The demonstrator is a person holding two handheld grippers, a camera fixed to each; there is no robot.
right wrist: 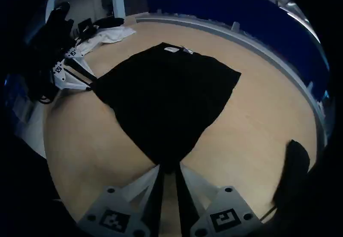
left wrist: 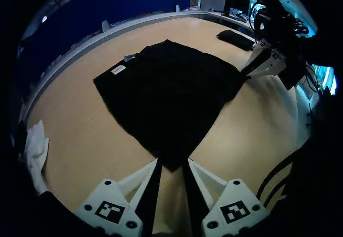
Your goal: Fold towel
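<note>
Black cloth towel [left wrist: 171, 95] flat mid-frame; left gripper [left wrist: 172, 163], right gripper [right wrist: 169, 166] each clenched on a corner. Likely fold start: lift both corners together.

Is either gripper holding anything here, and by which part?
Both hold the black towel: the left gripper pinches one corner, the right gripper an adjacent corner.

The left gripper [left wrist: 171, 163] and right gripper [right wrist: 169, 166] look alike — white plastic fingers [left wrist: 137, 178] lined with black pads, each base bearing a square black-and-white marker [left wrist: 112, 210] and dark round screws [left wrist: 107, 182] — with black cables [left wrist: 296, 22] on the right one.
</note>
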